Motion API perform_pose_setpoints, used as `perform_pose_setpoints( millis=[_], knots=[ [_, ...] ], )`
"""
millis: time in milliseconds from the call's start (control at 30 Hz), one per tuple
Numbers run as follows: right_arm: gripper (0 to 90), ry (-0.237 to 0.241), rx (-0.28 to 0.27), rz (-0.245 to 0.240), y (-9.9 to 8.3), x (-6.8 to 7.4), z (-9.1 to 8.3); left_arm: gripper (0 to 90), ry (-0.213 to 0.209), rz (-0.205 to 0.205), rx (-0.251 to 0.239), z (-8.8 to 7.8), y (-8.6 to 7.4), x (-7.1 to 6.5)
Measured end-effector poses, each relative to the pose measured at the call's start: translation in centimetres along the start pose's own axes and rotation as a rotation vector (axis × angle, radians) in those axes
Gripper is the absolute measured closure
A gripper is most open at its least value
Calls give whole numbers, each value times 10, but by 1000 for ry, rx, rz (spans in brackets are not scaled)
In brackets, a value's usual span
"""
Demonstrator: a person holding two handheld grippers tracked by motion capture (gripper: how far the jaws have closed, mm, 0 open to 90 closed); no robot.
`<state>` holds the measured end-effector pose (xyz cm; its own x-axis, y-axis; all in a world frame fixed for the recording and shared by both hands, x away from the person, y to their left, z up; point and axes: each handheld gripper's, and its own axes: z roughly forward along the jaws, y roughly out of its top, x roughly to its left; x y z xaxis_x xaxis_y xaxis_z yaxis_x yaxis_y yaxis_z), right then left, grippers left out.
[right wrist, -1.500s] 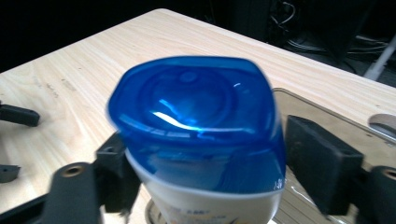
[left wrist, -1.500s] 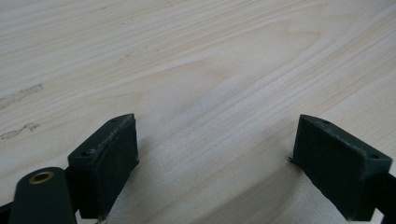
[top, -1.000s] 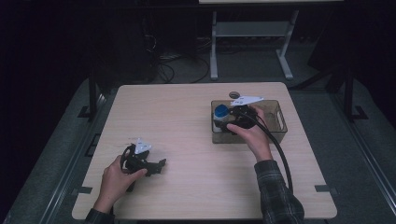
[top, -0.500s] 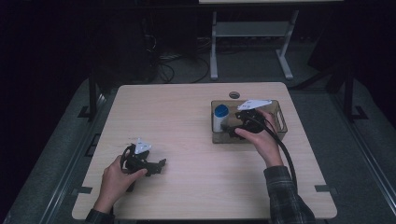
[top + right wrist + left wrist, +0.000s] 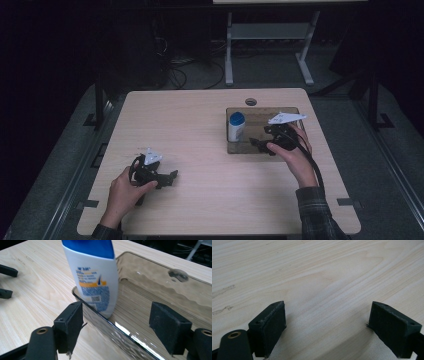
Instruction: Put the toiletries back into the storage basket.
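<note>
A white shampoo bottle [image 5: 236, 126] with a blue cap stands upright at the left end of a clear brown-tinted bin [image 5: 260, 109]. My right gripper [image 5: 260, 145] hovers at the bin's near side, to the right of the bottle and apart from it. In the right gripper view the bottle [image 5: 96, 277] stands ahead of the gripper [image 5: 116, 325]. Its jaws have just been closing a little but are open, straddling the bin's near wall [image 5: 112, 327] and pressing on nothing. My left gripper [image 5: 171, 179] rests open on the table at the lower left, with bare wood between its jaws [image 5: 327, 327].
The wooden table [image 5: 200, 130] has a round cable hole [image 5: 251, 102] just behind the bin. The left gripper [image 5: 6, 282] shows far off at the left edge of the right gripper view. Dark floor, cables and a stand's legs [image 5: 270, 55] lie beyond the table.
The right gripper has let go of the bottle and drawn back to the right and toward the person. The bottle stays standing in the bin. The left hand has not moved.
</note>
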<state>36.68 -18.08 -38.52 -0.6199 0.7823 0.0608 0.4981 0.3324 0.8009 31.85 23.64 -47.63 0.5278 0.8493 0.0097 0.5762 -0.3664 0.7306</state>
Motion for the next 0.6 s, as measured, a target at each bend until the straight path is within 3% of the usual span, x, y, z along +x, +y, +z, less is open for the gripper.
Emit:
perform_pose_setpoints(
  millis=[600],
  knots=[
    [268, -22, -11, 14, -30, -3, -27, 129, -1, 8, 6, 0, 0, 1]
  ],
)
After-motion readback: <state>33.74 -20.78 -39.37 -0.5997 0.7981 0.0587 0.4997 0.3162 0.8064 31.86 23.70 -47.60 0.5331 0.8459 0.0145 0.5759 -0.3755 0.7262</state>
